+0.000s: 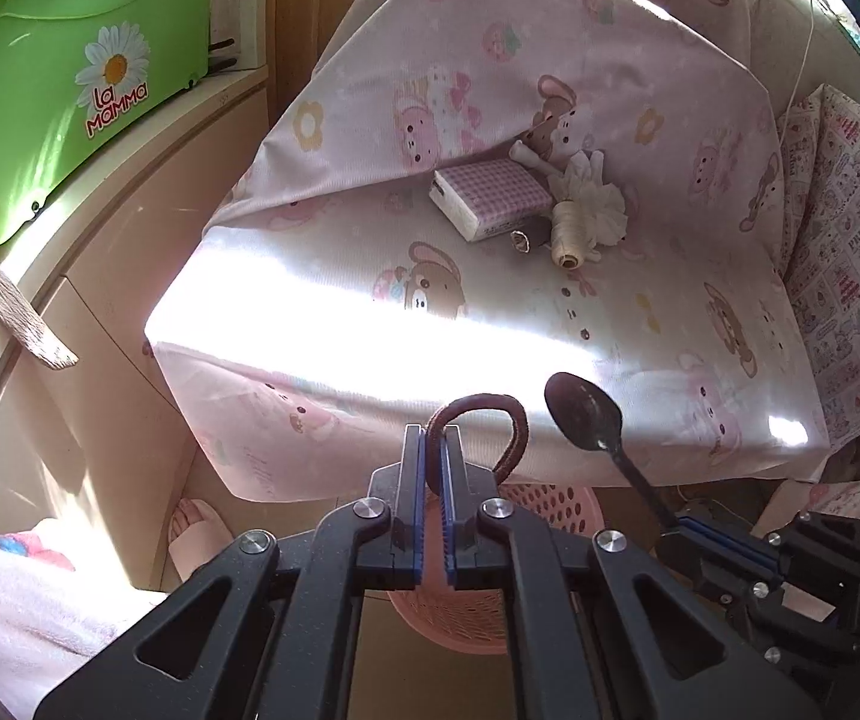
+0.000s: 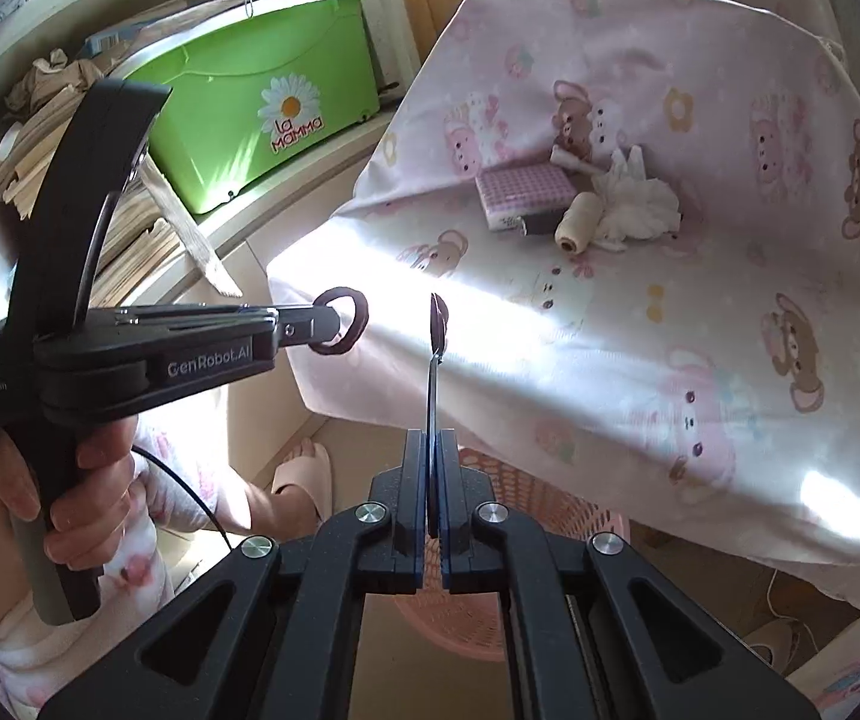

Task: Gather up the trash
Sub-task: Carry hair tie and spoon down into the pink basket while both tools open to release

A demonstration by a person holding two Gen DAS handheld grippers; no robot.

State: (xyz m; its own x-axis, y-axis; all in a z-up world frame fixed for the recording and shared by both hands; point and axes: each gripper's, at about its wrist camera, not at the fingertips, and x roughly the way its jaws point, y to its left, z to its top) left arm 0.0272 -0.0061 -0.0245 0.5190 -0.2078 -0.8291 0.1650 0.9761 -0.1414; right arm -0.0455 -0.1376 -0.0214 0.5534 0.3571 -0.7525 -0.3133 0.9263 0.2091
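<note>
My left gripper (image 1: 433, 429) is shut on a dark red hair tie (image 1: 490, 414), held above a pink perforated basket (image 1: 550, 510). In the right wrist view the left gripper (image 2: 333, 324) holds the hair tie (image 2: 342, 330) out to the left. My right gripper (image 2: 433, 435) is shut on the handle of a metal spoon (image 2: 437, 324), seen edge on; the spoon (image 1: 583, 414) also shows in the left wrist view, with the right gripper (image 1: 679, 525) at its handle. On the pink bed sheet (image 1: 550, 312) lie a tissue pack (image 1: 490, 195), a crumpled tissue (image 1: 595, 198) and a thread spool (image 1: 566, 234).
A green "La Mamma" box (image 1: 57, 78) sits on a shelf at the left, with stacked papers (image 2: 39, 150) beside it. A patterned pillow (image 1: 850, 276) lies at the bed's right. The person's slippered foot (image 2: 303, 474) stands beside the basket (image 2: 520, 492) on the floor.
</note>
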